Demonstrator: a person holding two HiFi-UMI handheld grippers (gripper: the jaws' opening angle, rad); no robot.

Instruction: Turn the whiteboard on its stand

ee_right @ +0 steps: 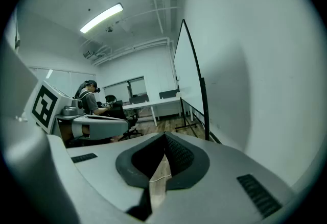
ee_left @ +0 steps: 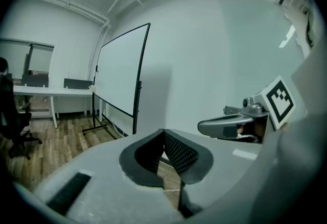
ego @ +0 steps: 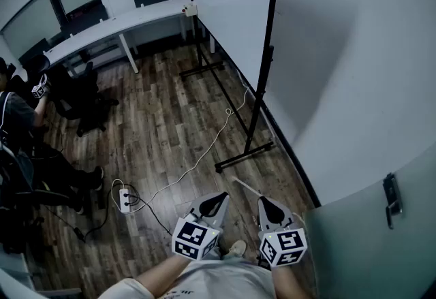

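The whiteboard (ego: 231, 5) stands on a black wheeled stand (ego: 262, 80) close along the right wall, ahead of me. It also shows in the left gripper view as a white panel (ee_left: 120, 72) and edge-on in the right gripper view (ee_right: 188, 75). My left gripper (ego: 219, 197) and right gripper (ego: 267, 201) are held side by side low in front of my body, well short of the stand's near foot (ego: 244, 154). Both point forward and slightly down. Each has its jaws together with nothing between them (ee_left: 163, 132) (ee_right: 164, 135).
A power strip (ego: 125, 199) with plugs and a white cable (ego: 204, 148) lie on the wood floor. A long white desk (ego: 116, 25) and office chairs (ego: 82, 93) fill the far left, where a person (ego: 13, 114) sits. A door with a handle (ego: 392, 199) is at my right.
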